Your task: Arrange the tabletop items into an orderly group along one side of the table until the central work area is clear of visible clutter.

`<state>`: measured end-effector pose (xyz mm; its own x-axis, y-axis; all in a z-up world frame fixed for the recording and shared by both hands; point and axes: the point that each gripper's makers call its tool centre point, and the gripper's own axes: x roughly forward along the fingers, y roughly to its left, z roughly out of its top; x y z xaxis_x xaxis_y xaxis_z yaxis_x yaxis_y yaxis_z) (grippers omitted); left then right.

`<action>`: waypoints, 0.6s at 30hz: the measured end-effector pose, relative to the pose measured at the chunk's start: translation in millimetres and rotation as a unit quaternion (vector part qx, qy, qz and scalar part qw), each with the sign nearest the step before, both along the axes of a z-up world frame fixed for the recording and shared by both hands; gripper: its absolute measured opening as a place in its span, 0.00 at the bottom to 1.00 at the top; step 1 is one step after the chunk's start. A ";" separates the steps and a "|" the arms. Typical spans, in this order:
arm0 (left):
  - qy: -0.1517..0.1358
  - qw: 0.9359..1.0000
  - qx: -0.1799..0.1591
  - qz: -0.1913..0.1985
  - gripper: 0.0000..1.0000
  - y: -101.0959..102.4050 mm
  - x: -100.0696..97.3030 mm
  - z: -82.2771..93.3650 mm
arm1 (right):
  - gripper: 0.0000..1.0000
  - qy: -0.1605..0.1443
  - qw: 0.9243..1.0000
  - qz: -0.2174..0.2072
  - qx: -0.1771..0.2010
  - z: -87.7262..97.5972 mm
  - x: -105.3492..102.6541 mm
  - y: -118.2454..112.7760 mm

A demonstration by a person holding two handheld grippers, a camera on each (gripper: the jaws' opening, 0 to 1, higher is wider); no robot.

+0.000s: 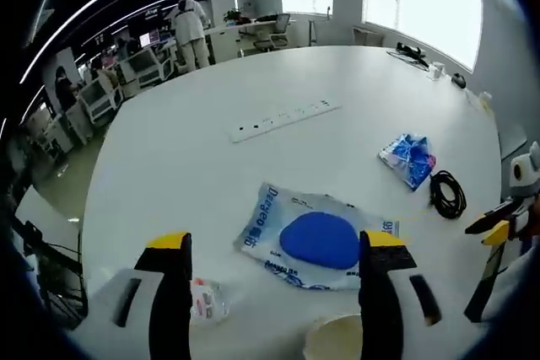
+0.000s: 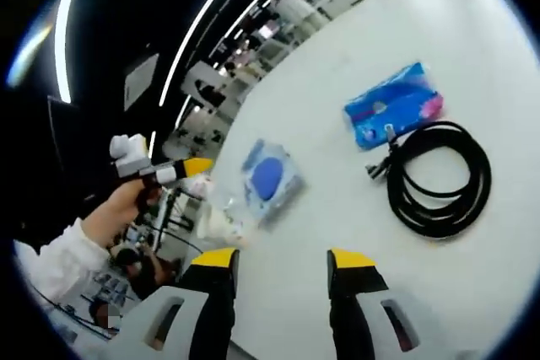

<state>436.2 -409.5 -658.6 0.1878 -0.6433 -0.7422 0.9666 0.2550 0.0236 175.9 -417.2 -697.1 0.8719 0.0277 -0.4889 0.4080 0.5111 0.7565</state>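
A clear printed bag holding a blue oval pad (image 1: 316,239) lies on the white table (image 1: 211,174), just beyond my left gripper (image 1: 276,246), which is open and holds nothing. A small clear packet (image 1: 207,301) sits by its left jaw and a pale round item (image 1: 337,339) lies between the jaws at the bottom edge. Farther right are a blue tissue pack (image 1: 407,158) and a coiled black cable (image 1: 447,194). My right gripper (image 2: 283,260) is open and empty above the table, with the cable (image 2: 439,179), tissue pack (image 2: 395,113) and bag (image 2: 270,179) ahead of it.
A white power strip (image 1: 283,120) lies across the table's middle. Small items sit at the far right edge (image 1: 434,69). The right gripper (image 1: 506,225) enters from the right. A hand (image 2: 118,208) holds the left gripper (image 2: 160,173). Desks and a person (image 1: 190,31) stand beyond.
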 end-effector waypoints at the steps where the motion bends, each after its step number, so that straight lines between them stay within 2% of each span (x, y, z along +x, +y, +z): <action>1: 0.001 1.000 0.006 -0.002 0.80 -2.0 2.1 -2.8 | 0.41 -0.001 1.000 0.001 0.003 -0.9 5.6 1.0; 6: 0.005 0.999 0.038 -0.018 0.75 -16.4 13.1 -21.3 | 0.41 0.002 1.000 0.014 0.020 -8.3 40.8 10.0; 10: 0.012 0.998 0.065 -0.022 0.69 -26.0 20.3 -34.9 | 0.40 0.001 0.999 0.023 0.033 -11.1 66.1 18.0; 12: 0.010 0.997 0.068 -0.024 0.64 -31.5 21.4 -38.0 | 0.40 0.005 0.999 0.033 0.039 -16.9 79.8 23.3; 18: 0.031 0.995 0.092 -0.019 0.57 -41.9 23.2 -62.5 | 0.39 0.020 0.998 0.029 0.053 -30.6 99.9 25.6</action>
<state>459.5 -451.4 -721.1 0.1167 -0.5010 -0.8576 0.9764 0.2160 0.0067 275.9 -391.6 -727.7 0.8470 0.1318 -0.5150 0.4109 0.4523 0.7916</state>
